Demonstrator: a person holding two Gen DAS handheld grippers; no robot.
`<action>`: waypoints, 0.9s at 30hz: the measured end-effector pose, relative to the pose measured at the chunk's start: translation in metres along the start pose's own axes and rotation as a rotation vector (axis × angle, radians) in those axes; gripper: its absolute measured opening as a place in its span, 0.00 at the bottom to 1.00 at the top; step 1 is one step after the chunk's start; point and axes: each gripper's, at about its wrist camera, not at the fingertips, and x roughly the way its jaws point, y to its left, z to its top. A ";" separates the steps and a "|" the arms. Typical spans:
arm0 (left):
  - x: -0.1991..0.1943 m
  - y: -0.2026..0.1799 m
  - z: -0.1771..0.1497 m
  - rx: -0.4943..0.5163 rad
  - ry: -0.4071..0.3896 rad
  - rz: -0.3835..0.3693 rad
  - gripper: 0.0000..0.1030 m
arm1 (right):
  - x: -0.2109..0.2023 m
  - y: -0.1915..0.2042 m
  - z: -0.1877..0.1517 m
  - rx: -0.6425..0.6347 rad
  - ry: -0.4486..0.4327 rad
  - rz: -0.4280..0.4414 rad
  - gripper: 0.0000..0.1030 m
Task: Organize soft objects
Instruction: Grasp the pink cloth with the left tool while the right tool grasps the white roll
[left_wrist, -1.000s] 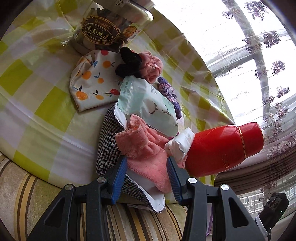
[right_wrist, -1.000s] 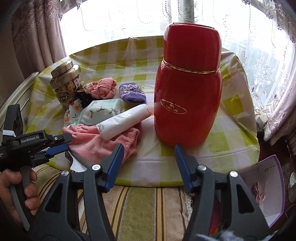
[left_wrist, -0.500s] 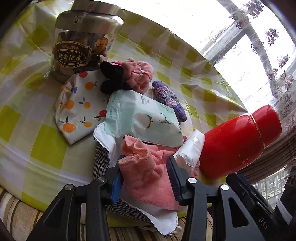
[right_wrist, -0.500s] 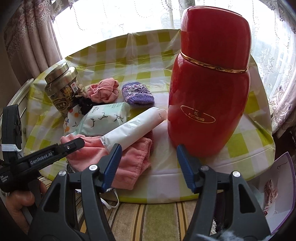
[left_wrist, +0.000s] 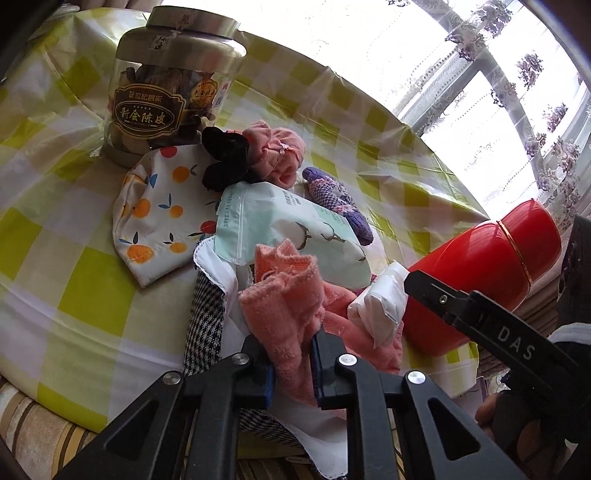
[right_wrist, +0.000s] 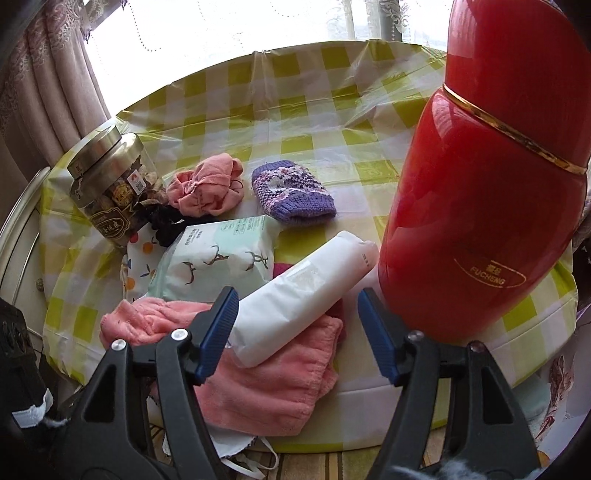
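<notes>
A pink towel (left_wrist: 284, 306) lies at the near edge of the table, over a houndstooth cloth (left_wrist: 205, 325). My left gripper (left_wrist: 291, 363) is shut on the towel's bunched edge. The towel also shows in the right wrist view (right_wrist: 269, 384), with a white soft pack (right_wrist: 299, 302) lying on it. My right gripper (right_wrist: 299, 332) is open, its jaws either side of the white pack's near end. A mint tissue pack (right_wrist: 218, 266), a pink scrunchie (right_wrist: 207, 188), a purple knitted piece (right_wrist: 291, 192) and an orange-print cloth (left_wrist: 162, 206) lie behind.
A tall red flask (right_wrist: 487, 206) stands just right of my right gripper. A glass jar with a metal lid (left_wrist: 166, 99) stands at the far left. The round table has a yellow checked cover (right_wrist: 295, 110). A striped sofa edge (left_wrist: 33, 432) is below.
My left gripper has moved forward and closed on the pink towel, bunching it up. My right gripper has moved in closer to the white pack and stays open.
</notes>
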 end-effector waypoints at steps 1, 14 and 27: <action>-0.002 0.000 0.000 0.000 -0.011 0.002 0.15 | 0.004 0.003 0.002 0.002 0.003 -0.007 0.70; -0.026 -0.006 -0.015 0.049 -0.083 0.053 0.15 | 0.046 0.007 -0.007 -0.013 0.078 -0.041 0.56; -0.052 0.009 -0.017 -0.038 -0.194 0.064 0.13 | 0.011 -0.021 -0.036 -0.001 0.031 0.071 0.45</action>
